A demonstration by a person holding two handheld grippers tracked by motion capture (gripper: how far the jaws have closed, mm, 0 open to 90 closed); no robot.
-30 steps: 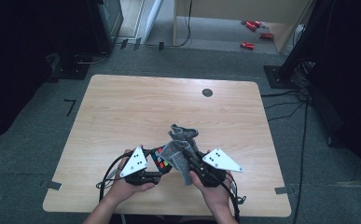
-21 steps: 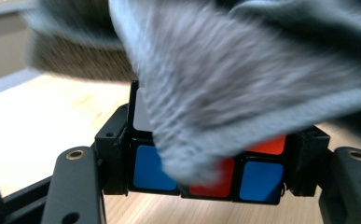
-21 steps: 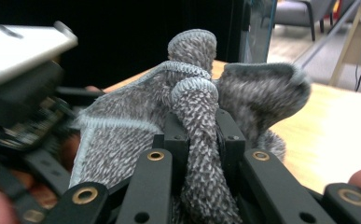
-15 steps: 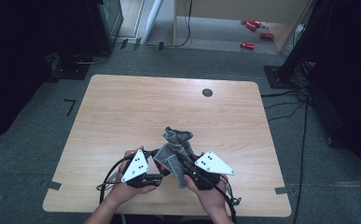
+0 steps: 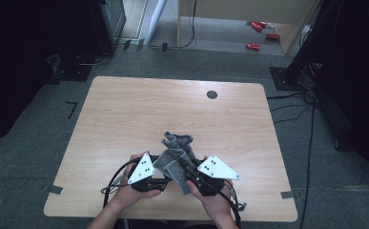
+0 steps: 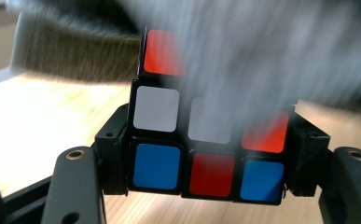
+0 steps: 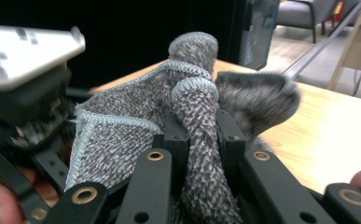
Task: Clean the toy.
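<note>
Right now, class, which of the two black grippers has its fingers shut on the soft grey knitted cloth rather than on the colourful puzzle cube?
The right gripper: its fingers pinch the grey knitted cloth, while the left gripper clamps the colourful puzzle cube.

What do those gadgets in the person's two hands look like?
Each is black. The left gripper and right gripper each carry a pale grey three-cornered plate marked with small dark dots. Their two jaws are black bars with brass-coloured rivets. Black cables trail back. The forearms show no sleeves.
</note>
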